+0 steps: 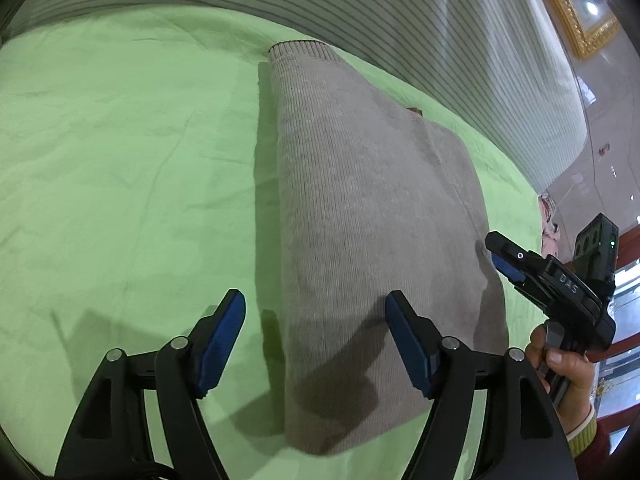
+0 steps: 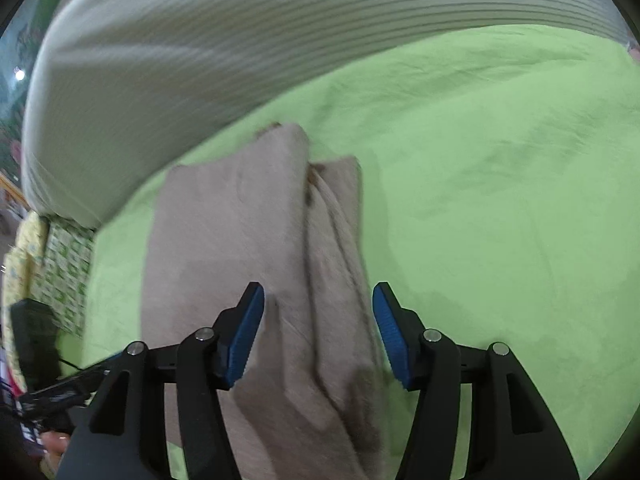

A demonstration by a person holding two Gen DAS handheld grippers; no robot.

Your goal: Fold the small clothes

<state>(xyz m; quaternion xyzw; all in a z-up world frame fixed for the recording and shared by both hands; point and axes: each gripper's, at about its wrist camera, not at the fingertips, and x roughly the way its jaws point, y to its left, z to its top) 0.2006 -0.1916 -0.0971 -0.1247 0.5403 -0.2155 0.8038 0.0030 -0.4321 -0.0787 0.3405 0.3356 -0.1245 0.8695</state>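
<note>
A beige knitted garment lies on a light green sheet that covers the work surface. It is already folded into a long, narrow band. In the left wrist view its long axis runs from near the camera away to the far side, ending in a ribbed cuff or hem at the far end, close to a grey-and-white striped cushion that borders the sheet.

The left gripper hovers over the near end of the band. Its jaws stand wide apart and hold nothing; the left blue pad is over bare sheet and the right pad is over the knit, so the garment's left long edge lies between them.

The right gripper also has its jaws apart and holds nothing. In its own view, which is somewhat blurred, the band runs from below the jaws to the far side, and overlapping layers show along the garment's right edge. In the left wrist view this gripper sits at the right long edge of the garment, held by a hand in a cuffed sleeve.

Both grippers are at the near end, one on each long side. Judging from this, the next fold probably carries the near end toward the far cuff, across the long axis. Neither gripper looks clearly nearer.
</note>
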